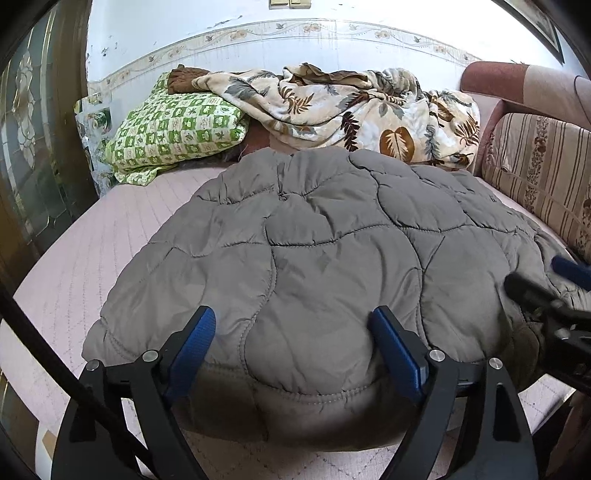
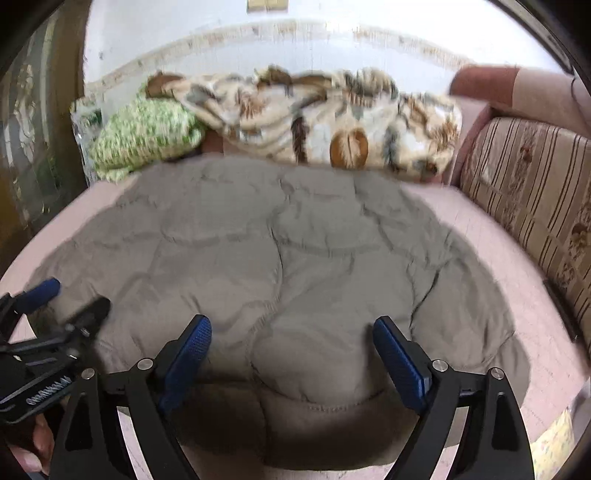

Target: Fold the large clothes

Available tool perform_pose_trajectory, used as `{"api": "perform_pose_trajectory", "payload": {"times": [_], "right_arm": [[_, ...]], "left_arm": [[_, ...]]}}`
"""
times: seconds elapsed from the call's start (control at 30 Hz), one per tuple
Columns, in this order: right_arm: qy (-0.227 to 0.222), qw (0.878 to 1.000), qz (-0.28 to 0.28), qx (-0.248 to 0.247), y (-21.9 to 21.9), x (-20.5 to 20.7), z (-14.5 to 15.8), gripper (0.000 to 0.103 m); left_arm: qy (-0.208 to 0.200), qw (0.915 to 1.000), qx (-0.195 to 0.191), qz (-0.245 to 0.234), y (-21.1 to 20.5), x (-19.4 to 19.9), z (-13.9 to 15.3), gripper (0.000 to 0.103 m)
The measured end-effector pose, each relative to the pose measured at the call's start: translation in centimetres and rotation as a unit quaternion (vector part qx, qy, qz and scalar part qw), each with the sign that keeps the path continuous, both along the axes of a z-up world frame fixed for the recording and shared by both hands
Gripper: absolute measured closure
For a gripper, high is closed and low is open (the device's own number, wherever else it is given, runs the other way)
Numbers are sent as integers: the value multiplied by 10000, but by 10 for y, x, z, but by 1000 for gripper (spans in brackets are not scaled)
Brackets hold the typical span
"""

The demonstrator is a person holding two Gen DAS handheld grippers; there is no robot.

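**A:** So what's closest to the cameras? Both tools look the same to me.

**B:** Pretty much. The left tool [image 1: 293, 332] sits at 6 o'clock in its own view, blue pads spread wide, nothing pinched. The near hem of the grey quilted jacket [image 1: 314, 251] bulges up between the two pads, but they don't press on it. Same with the right tool [image 2: 291, 339]: jaws wide, the jacket [image 2: 280, 258] edge lying between the pads, not gripped.

**A:** And they can see each other?

**B:** Yeah. From the left wrist the right tool pokes in at about 3 o'clock, blurry, over the jacket's right edge. From the right wrist the left one shows at 8 to 9 o'clock, with a bit of the person's hand [image 2: 35, 439] under it at 7.

**A:** Where's the jacket lying?

**B:** Spread flat on the pink bed cover [image 1: 92, 236], filling the middle of both views, puffy stitched panels facing up. Bare pink cover shows at its left and right.

**A:** Further back?

**B:** Behind the jacket, a green checked pillow [image 1: 177, 125] at around 10 to 11 o'clock and a crumpled leaf-print blanket [image 1: 351, 107] from 12 to 1, its near edge touching or just about touching the jacket's far end. A striped cushion [image 1: 543, 177] stands along the right at 2 to 3. Then the white wall [image 1: 258, 22] with a flowery border strip. The right wrist view is smeared, so details there are soft.
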State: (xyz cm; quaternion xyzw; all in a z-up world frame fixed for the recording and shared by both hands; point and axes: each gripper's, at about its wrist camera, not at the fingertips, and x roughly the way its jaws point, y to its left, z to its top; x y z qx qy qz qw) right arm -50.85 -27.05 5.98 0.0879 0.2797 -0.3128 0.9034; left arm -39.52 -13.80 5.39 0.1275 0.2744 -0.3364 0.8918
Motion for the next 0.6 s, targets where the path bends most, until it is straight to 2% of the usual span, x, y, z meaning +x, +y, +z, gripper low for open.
{"api": "perform_pose_trajectory", "payload": {"times": [0.07,0.13,0.2,0.3,0.4,0.6], "right_arm": [[-193,9990,-24,-393,11,-5,5,11],[-138,9976,-22,-683,21,-5,-4,11],[167,9984,-31,-533,20,5,-16,11],[162,9988,11,-454,16,8,-18,10],[172,9997,-10,-153,5,10,-25,7],[10,9997,-63,-237,11,3,-16,7]], "left_arm": [[38,10000,-38,-12,1,1,0,17],[55,10000,-61,-13,1,1,0,16],[52,10000,-41,-14,0,2,0,15],[87,9999,-51,-32,0,3,-1,14],[129,9999,-66,-38,-2,6,-2,13],[236,9996,-127,-29,2,6,4,12]]}}
